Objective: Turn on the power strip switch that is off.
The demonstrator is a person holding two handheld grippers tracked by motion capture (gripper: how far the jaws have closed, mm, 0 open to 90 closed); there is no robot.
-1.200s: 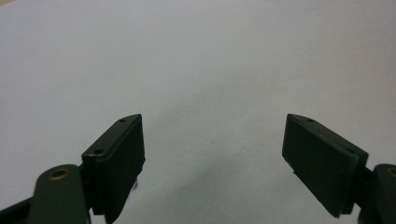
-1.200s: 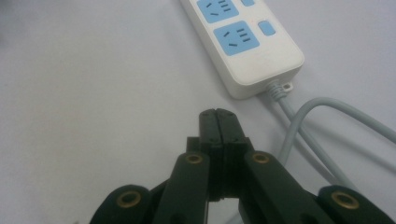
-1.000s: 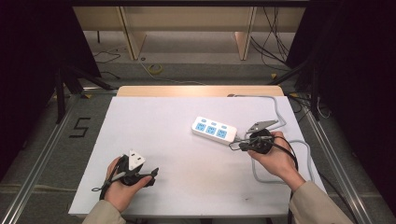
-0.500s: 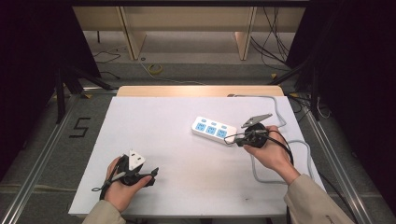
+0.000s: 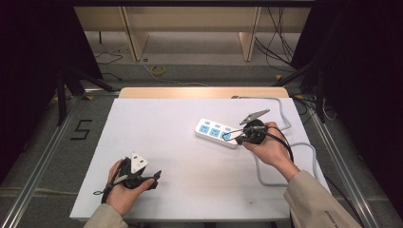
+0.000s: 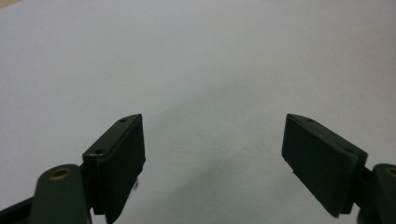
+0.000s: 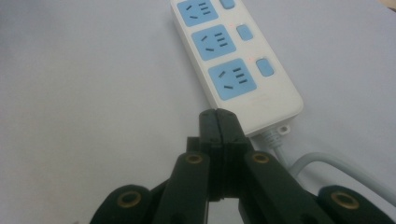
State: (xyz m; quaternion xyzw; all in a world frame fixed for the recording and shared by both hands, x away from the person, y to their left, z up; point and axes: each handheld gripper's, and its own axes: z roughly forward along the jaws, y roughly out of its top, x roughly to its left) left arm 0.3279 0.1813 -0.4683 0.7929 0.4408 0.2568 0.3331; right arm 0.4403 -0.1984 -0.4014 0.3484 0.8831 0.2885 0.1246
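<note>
- Power strip (image 5: pixel 218 133): a white three-socket unit with blue socket faces is laid flat on the white tabletop (image 5: pixel 190 190), right of centre. Beside each socket a blue switch is fitted, seen in the right gripper view (image 7: pixel 233 56). A grey cable (image 5: pixel 280 178) is led out of the strip's end nearest the right hand and looped across the tabletop toward the right edge.
- Right hand-held gripper (image 5: pixel 236 138): it is held in the person's right hand (image 5: pixel 268 147) at the cable end of the power strip. In the right gripper view the two black jaws are seen pressed fully together (image 7: pixel 218 122), with nothing clamped between them. The closed tips are placed just beside the strip's end corner, near the last socket; contact with the housing cannot be confirmed.
- Left hand-held gripper (image 5: pixel 154 176): it is held in the left hand (image 5: pixel 124 190) near the front left of the tabletop, well apart from the power strip. In the left gripper view the jaws are spread wide (image 6: pixel 212 158), and only bare white surface is seen between them.
</note>
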